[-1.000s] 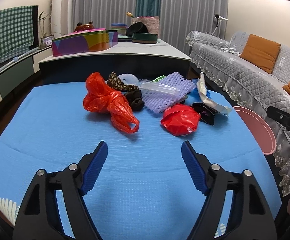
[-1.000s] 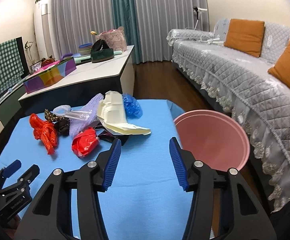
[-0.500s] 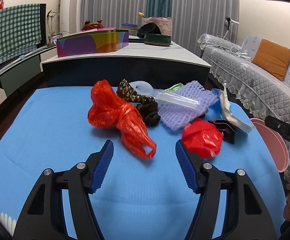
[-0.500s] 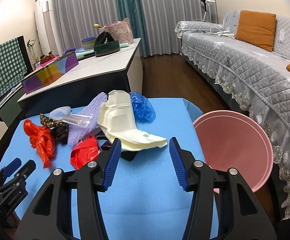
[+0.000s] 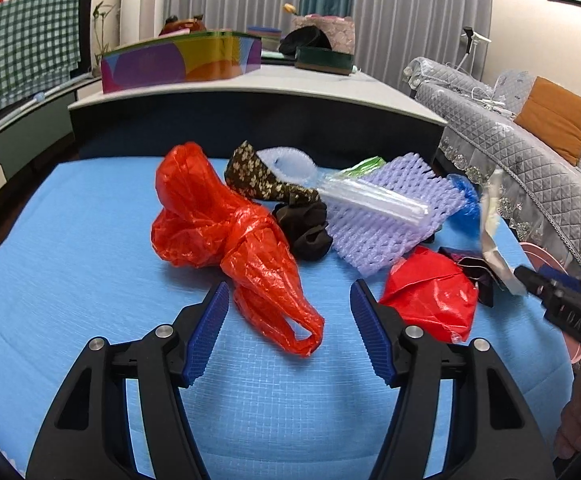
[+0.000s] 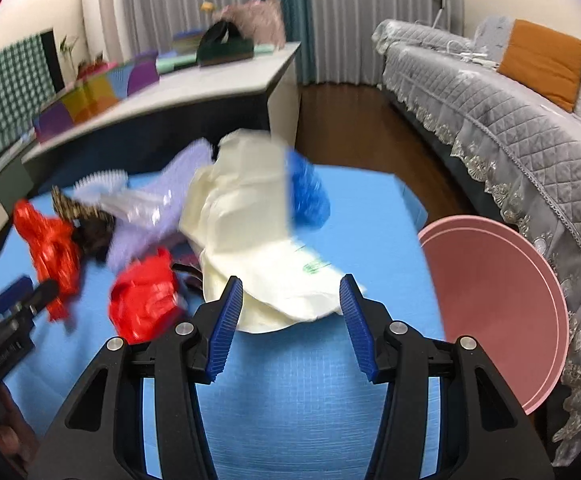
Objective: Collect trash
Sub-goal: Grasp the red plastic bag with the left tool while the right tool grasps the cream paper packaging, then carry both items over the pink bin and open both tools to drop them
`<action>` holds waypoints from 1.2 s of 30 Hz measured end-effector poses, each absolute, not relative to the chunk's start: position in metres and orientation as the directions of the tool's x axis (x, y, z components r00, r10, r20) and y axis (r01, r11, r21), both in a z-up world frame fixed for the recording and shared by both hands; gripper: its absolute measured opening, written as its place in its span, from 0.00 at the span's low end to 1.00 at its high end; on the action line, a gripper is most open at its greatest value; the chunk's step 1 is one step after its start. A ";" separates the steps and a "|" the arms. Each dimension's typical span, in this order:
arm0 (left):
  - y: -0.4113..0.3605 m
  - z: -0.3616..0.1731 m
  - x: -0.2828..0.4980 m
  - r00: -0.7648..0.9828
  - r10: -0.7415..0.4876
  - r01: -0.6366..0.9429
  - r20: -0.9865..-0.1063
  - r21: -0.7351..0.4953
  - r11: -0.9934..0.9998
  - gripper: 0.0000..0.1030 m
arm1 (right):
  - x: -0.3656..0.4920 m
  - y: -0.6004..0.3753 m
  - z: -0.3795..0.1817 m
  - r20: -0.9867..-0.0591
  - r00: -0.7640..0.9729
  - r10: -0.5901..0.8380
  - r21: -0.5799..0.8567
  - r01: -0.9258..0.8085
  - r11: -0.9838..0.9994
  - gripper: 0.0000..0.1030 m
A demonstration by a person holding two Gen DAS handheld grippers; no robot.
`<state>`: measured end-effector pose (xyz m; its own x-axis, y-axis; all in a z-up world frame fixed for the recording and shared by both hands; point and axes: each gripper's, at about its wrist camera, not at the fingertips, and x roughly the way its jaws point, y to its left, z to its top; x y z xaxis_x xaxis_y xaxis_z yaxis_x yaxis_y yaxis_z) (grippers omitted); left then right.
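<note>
A pile of trash lies on the blue-covered table (image 5: 70,260). My left gripper (image 5: 289,294) is open, and the tail of an orange-red plastic bag (image 5: 218,220) lies between its jaws with the pads clear of it. A crumpled red bag (image 5: 430,296) sits just right of it. Behind are a purple foam net (image 5: 386,220), a clear plastic bag (image 5: 370,200), a dark brown wad (image 5: 306,228) and a blue bag (image 5: 464,204). My right gripper (image 6: 290,284) is open, its jaws either side of the near edge of a cream plastic bag (image 6: 250,220), not pressing it.
A pink basin (image 6: 498,304) stands off the table's right edge, beside a grey quilted sofa (image 6: 510,128). Behind the pile runs a white-topped counter (image 5: 290,84) with a colourful box (image 5: 178,60). The left gripper shows at the lower left of the right wrist view.
Both grippers have moved forward and down toward the pile. The left jaws have narrowed and now flank the orange-red bag's tail; the right jaws now flank the cream bag's edge.
</note>
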<state>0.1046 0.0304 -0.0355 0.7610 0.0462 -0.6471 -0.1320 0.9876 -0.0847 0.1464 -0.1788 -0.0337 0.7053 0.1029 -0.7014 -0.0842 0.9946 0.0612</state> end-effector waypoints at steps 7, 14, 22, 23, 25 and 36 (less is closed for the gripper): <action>0.035 -0.040 0.111 0.731 0.059 -0.156 -0.680 -0.083 0.984 0.52 | 0.147 -0.174 -0.041 -0.727 0.681 0.087 0.022 -0.103 0.994 0.45; 0.039 -0.040 0.112 0.715 0.078 -0.181 -0.695 -0.075 0.981 0.20 | 0.140 -0.165 -0.038 -0.723 0.685 0.096 -0.014 -0.154 0.988 0.05; 0.036 -0.027 0.101 0.734 0.126 -0.185 -0.668 -0.017 0.983 0.05 | 0.117 -0.165 -0.013 -0.655 0.749 0.102 -0.028 -0.159 0.987 0.01; 0.035 -0.024 0.099 0.738 0.129 -0.184 -0.662 -0.015 0.983 0.05 | 0.113 -0.166 -0.009 -0.646 0.756 0.106 -0.025 -0.159 0.987 0.00; 0.035 -0.019 0.094 0.747 0.131 -0.184 -0.652 -0.014 0.983 0.05 | 0.108 -0.169 -0.004 -0.635 0.764 0.113 -0.014 -0.158 0.987 0.00; 0.026 0.008 0.057 0.793 0.080 -0.127 -0.604 -0.034 0.991 0.04 | 0.067 -0.182 0.024 -0.564 0.817 0.122 0.002 -0.147 0.989 0.00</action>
